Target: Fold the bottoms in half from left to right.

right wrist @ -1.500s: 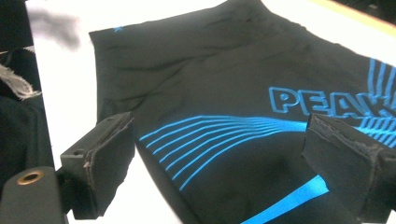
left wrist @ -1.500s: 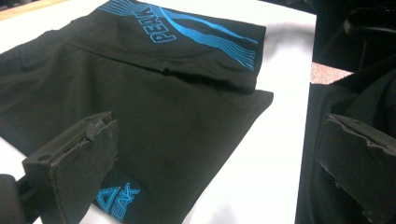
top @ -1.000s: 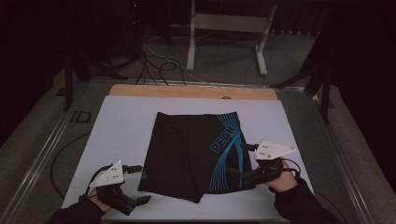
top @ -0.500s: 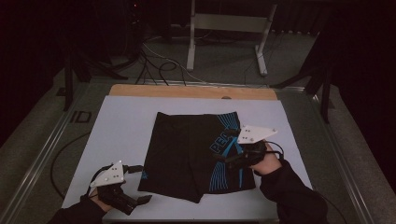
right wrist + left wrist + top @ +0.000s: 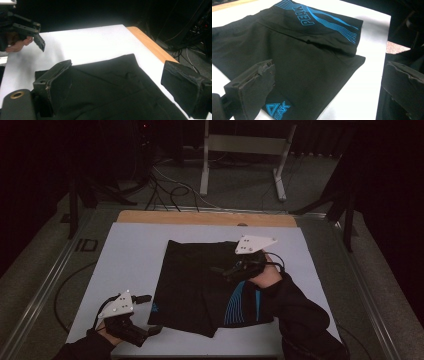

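Note:
A pair of black shorts [image 5: 195, 280] with blue PEAK lettering lies flat on the white table top [image 5: 130, 255]. My right gripper [image 5: 223, 271] hovers open over the shorts' far right part, jaws pointing left; the right gripper view has black cloth [image 5: 112, 90] between and below its spread jaws [image 5: 117, 67]. My left gripper [image 5: 151, 314] is open beside the shorts' near left corner. In the left gripper view its jaws [image 5: 329, 67] frame the shorts [image 5: 312, 57] and a small blue logo. The left gripper [image 5: 30, 28] also appears far off in the right gripper view.
A wooden strip [image 5: 200, 218] borders the table's far edge. Beyond it stand a metal frame [image 5: 245, 150] and loose cables [image 5: 165, 187] on the floor. Metal rails run along both table sides.
My right gripper has moved from the shorts' right edge up and leftward, over the cloth. The left gripper has stayed put.

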`<control>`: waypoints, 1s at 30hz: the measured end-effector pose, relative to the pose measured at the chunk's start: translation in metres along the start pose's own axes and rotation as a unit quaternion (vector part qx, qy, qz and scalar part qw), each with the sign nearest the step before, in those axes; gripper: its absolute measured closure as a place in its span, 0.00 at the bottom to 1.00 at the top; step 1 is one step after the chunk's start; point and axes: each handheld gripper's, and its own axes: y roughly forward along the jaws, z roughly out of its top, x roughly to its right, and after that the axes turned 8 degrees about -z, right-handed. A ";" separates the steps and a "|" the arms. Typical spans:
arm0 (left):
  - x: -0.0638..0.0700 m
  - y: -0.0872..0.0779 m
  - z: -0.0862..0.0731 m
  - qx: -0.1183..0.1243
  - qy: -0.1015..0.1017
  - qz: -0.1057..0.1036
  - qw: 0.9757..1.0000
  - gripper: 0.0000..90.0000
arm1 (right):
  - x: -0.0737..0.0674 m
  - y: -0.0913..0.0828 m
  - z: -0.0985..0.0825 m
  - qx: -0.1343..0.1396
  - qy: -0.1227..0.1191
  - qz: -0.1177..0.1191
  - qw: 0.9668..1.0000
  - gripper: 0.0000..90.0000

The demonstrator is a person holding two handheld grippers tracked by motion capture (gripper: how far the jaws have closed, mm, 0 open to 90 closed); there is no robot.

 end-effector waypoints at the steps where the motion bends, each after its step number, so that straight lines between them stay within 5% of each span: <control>1: 0.000 0.000 0.000 0.002 -0.001 0.002 1.000 0.00 | 0.000 0.002 0.001 -0.001 0.000 0.000 1.000 0.11; 30: 0.002 0.008 0.003 -0.022 -0.014 0.037 0.999 0.00 | 0.008 0.099 0.028 -0.027 0.001 -0.007 1.000 0.11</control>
